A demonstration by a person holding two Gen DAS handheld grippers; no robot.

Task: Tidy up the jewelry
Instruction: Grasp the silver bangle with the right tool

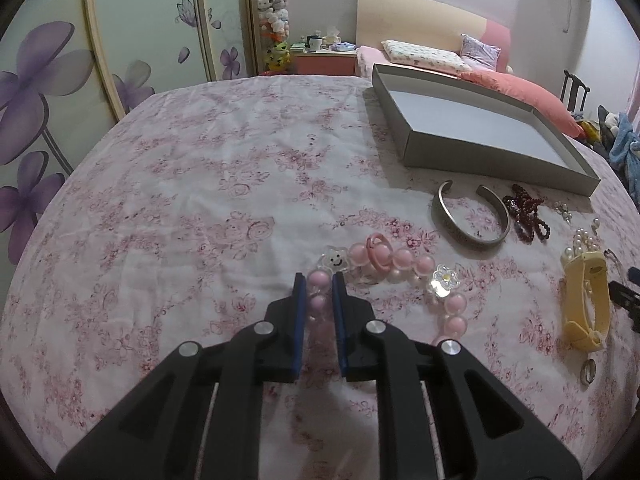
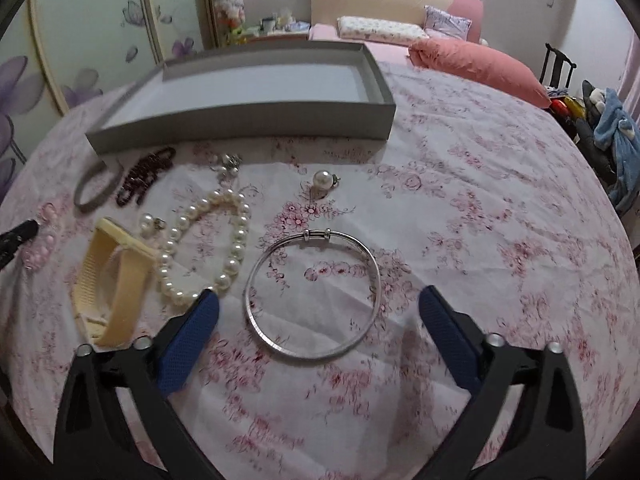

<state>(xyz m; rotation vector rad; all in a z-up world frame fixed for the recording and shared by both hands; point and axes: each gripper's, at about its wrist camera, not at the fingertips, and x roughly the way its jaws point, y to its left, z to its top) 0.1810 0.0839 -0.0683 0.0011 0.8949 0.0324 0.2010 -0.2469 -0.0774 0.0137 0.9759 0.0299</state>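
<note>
My left gripper is shut on one end of a pink bead bracelet that lies on the floral bedspread; its beads sit between the blue pads. The bracelet carries a smiling star charm and a clear flower charm. In the right wrist view, my right gripper stands open, low over a thin silver bangle, with one finger on each side of it and nothing touched. A pearl bracelet and a yellow band lie just left of the bangle.
An open grey box stands behind the jewelry. Close by lie a silver cuff, a dark red bead string, a pearl earring and a small ring. A pink pillow is at the far right.
</note>
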